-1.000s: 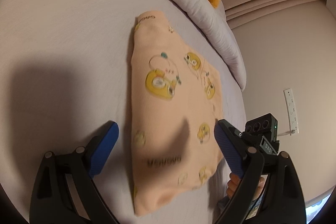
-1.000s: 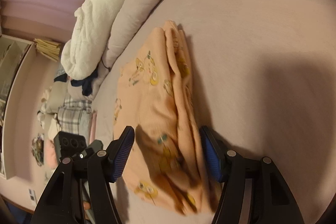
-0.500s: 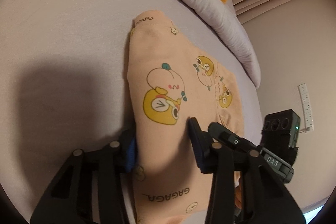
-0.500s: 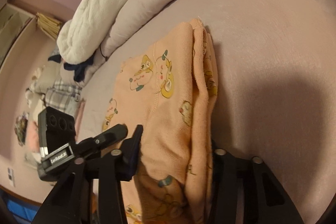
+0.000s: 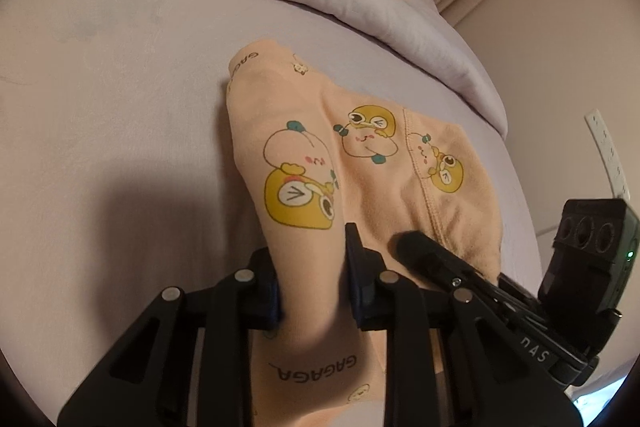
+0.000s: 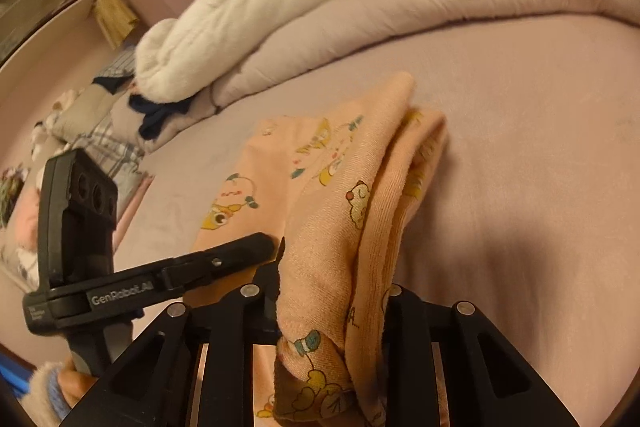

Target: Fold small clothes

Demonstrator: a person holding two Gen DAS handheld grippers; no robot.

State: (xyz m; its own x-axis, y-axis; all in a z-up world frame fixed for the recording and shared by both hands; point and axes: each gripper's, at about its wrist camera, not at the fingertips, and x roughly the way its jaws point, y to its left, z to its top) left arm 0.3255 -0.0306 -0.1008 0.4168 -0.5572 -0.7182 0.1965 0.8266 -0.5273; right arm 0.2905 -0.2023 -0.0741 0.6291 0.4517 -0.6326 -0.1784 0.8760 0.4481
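Mid-fold: left gripper (image 5: 312, 279) and right gripper (image 6: 332, 303) closing, clamped on near edge of peach garment (image 5: 360, 163) on bed (image 5: 100, 87); next, carrying edge to far end.

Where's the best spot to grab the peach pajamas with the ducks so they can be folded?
Probably the near edge of the peach pajamas, coming in low from the front. It is bunched thick enough to pinch, and the left tongs and right tongs are closing on that edge.
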